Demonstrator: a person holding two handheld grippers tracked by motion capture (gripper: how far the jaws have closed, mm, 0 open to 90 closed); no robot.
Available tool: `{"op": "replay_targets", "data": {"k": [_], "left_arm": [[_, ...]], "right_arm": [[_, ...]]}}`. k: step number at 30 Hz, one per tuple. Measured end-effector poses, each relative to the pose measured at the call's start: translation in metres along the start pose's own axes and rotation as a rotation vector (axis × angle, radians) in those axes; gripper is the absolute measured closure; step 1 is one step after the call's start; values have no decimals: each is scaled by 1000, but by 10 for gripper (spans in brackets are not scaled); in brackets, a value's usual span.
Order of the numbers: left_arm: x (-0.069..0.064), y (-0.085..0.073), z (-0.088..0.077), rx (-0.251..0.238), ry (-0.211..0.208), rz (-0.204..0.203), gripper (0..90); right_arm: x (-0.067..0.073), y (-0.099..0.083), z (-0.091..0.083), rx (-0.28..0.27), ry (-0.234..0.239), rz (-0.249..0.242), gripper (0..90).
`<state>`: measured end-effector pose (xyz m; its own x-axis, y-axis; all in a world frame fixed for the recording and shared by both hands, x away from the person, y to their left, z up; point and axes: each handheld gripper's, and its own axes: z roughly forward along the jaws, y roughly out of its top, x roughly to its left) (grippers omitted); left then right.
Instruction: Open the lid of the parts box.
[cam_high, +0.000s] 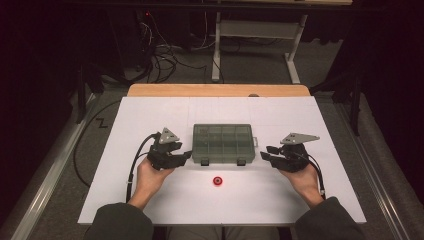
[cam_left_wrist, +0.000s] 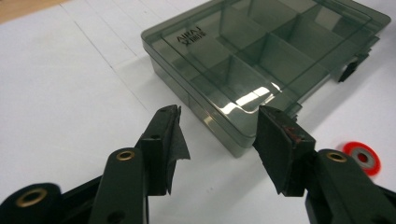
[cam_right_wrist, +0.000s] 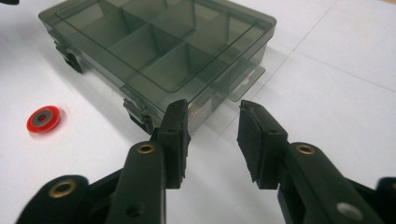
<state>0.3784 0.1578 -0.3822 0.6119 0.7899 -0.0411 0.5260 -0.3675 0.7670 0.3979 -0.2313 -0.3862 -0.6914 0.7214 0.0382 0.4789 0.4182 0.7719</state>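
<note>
A smoke-grey clear compartment box (cam_high: 223, 144) with its lid down lies in the middle of the white table. A small red ring with a grey centre (cam_high: 217, 181) lies in front of it. My left gripper (cam_high: 186, 155) rests just left of the box, aimed at its near left corner (cam_left_wrist: 236, 140); its jaws stand apart with nothing between them (cam_left_wrist: 219, 133). My right gripper (cam_high: 266, 152) sits just right of the box, pointing at the near right corner (cam_right_wrist: 205, 109), jaws apart and empty (cam_right_wrist: 214, 122). The red ring (cam_left_wrist: 362, 157) (cam_right_wrist: 43, 118) lies off to the side in both gripper views.
The white table top (cam_high: 150, 115) ends at a wooden strip (cam_high: 220, 90) at the back. Beyond it stand a desk frame (cam_high: 260, 35) and loose cables (cam_high: 165, 55) on the floor. A cable (cam_high: 135, 165) trails from the left gripper.
</note>
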Motion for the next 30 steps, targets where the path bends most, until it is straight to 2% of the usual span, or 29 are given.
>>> {"op": "replay_targets", "data": {"k": [10, 20, 30], "left_arm": [[-2, 3, 4, 88, 5, 33, 571], [0, 3, 7, 135, -6, 16, 644], [-1, 2, 12, 194, -12, 25, 715]], "right_arm": [[1, 6, 4, 77, 10, -24, 773], [4, 6, 10, 144, 28, -69, 873], [7, 8, 15, 187, 36, -97, 900]]}}
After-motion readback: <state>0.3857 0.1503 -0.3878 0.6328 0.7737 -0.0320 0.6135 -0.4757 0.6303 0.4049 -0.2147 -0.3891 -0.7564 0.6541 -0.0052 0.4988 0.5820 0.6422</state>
